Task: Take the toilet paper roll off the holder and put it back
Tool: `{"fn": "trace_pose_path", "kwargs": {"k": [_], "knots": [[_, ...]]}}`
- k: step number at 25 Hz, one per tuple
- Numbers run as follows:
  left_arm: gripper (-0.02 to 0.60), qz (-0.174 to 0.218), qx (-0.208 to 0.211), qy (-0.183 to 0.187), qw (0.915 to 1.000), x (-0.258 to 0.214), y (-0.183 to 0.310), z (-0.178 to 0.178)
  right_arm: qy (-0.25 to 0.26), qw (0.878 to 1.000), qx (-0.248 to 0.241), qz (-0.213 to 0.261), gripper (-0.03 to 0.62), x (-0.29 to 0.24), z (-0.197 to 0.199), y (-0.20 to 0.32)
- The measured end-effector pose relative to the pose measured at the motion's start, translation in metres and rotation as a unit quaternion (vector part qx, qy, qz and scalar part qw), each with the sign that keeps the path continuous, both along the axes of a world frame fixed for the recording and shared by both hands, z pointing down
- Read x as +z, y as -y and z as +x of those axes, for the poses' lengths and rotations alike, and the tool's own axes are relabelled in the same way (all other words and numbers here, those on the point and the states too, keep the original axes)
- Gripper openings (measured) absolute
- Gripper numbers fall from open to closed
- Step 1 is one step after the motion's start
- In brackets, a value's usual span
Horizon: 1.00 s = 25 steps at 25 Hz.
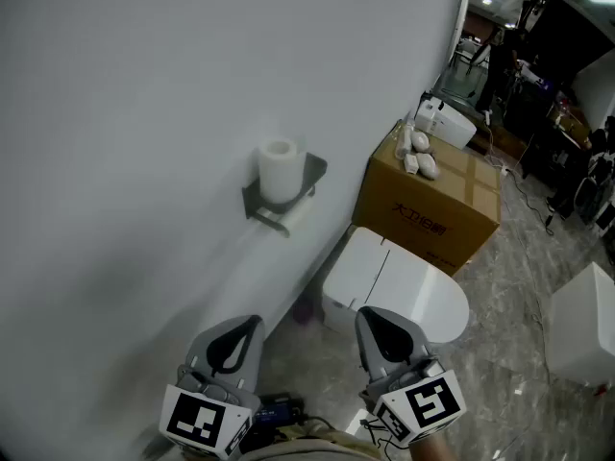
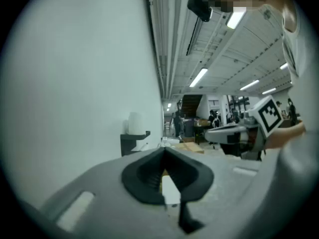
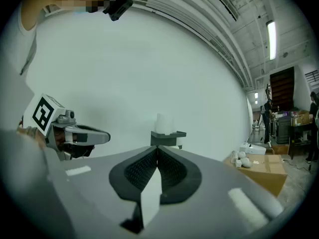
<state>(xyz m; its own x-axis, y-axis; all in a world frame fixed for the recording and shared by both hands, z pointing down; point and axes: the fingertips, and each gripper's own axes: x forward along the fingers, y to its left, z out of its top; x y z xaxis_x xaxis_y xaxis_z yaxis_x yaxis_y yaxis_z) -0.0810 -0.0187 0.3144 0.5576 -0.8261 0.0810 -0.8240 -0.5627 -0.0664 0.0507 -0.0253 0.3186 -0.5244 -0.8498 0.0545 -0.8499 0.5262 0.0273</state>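
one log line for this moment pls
toilet paper roll: upright on holder | left gripper: shut, empty | right gripper: shut, empty | both grippers: short of roll

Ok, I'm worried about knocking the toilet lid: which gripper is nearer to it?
Right. The right gripper overlaps the toilet lid's near edge in the head view; the left gripper is off to the lid's left, toward the wall.

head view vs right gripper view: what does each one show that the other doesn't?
Head view only: the white toilet. Right gripper view only: the ceiling light strip, and the pads of the right claw meeting with nothing between them. Both: the toilet paper roll upright on its wall holder, the cardboard box and the left claw.
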Motion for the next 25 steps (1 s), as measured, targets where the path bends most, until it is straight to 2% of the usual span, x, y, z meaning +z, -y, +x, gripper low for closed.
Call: {"fn": "trace_pose_path", "kwargs": {"k": [10,14,17,18,19,22,25], "knots": [[-0.008,-0.001,0.001,-0.002,1.0000,0.003,-0.002,0.000,-0.003,1.000,-0.003,0.001,0.005,0.002,-0.002,-0.002],[-0.008,0.001,-0.001,0.002,1.0000,0.002,-0.002,0.000,0.018,1.000,-0.004,-0.005,0.005,0.000,-0.002,-0.002],[-0.008,-0.002,-0.009,-0.009,0.9999,0.003,0.000,-0.004,0.029,1.000,-0.005,-0.006,0.006,0.000,-0.003,-0.002],[0.014,-0.004,-0.009,-0.014,0.9998,0.003,0.001,-0.005,0.027,1.000,-0.005,-0.005,0.006,0.000,-0.005,-0.002],[0.075,-0.005,-0.008,-0.018,0.9998,0.004,0.001,-0.006,0.025,1.000,-0.006,-0.005,0.006,0.001,-0.006,-0.001],[0.089,-0.004,-0.007,-0.019,0.9998,0.002,0.002,-0.007,0.025,1.000,-0.009,-0.008,0.016,0.002,-0.011,-0.001],[0.091,0.000,-0.002,-0.017,0.9998,0.001,0.002,-0.010,0.023,1.000,-0.019,-0.010,0.081,0.003,-0.019,-0.002]]}}
